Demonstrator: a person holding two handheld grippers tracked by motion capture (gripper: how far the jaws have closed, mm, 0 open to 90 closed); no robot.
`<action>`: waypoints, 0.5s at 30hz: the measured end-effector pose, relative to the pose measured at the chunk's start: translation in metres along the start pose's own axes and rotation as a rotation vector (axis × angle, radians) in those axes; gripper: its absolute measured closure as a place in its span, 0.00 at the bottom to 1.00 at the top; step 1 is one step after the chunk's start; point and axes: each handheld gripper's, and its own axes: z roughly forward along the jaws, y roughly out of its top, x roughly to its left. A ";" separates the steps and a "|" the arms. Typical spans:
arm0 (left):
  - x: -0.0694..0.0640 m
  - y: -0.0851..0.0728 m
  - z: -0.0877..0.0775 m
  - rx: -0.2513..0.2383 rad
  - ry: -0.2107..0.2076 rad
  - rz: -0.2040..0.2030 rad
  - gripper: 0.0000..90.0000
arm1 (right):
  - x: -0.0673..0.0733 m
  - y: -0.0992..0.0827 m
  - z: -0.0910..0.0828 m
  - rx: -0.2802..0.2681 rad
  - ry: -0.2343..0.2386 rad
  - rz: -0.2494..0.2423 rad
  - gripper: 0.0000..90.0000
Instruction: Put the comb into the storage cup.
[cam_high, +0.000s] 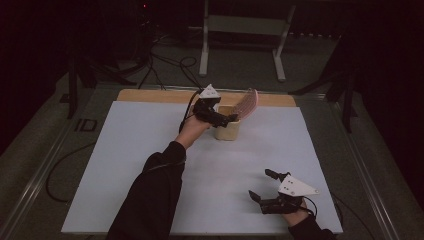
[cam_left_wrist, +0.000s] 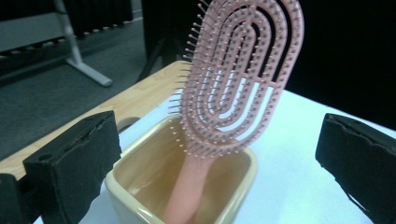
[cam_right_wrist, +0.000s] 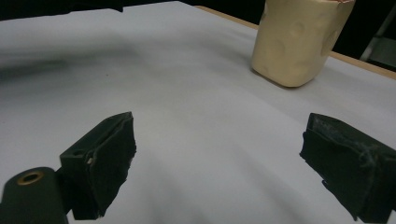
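The pink brush (cam_left_wrist: 236, 79) stands handle-down in the cream cup (cam_left_wrist: 140, 186), its oval bristled head rising well above the rim and leaning toward the cup's far side, so the cup wall props it up and nothing else needs to hold it. The left gripper (cam_high: 220, 118) hovers just beside the cup at the far middle of the white mat (cam_high: 125, 165); in the left gripper view its two black jaws stand wide apart on either side of the cup, with no pad touching brush or cup, so it grips nothing. That reads as a release: the brush looks delivered into the cup, and the wide jaws leave room to draw back without catching the bristles or tipping the cup. The risk, as I judge it, is a jaw clipping the leaning head on the way out, since the brush is top-heavy and rests loosely. The right gripper (cam_high: 262, 186) sits low at the near right of the mat, well apart from the cup, its jaws also spread and empty; from there it stays out of the left arm's way while looking across the mat toward the cup (cam_right_wrist: 299, 39). The mat lies on a wooden table (cam_high: 150, 95).
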 end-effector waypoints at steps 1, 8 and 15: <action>0.000 0.000 -0.002 0.000 0.006 0.004 0.00 | 0.000 0.000 0.000 0.000 0.000 0.000 0.11; -0.002 -0.002 -0.010 0.014 -0.034 0.017 0.00 | 0.000 0.000 0.000 0.000 0.002 0.000 0.11; -0.002 -0.002 -0.018 0.061 -0.083 0.024 0.00 | 0.000 0.000 0.001 0.003 0.002 -0.002 0.11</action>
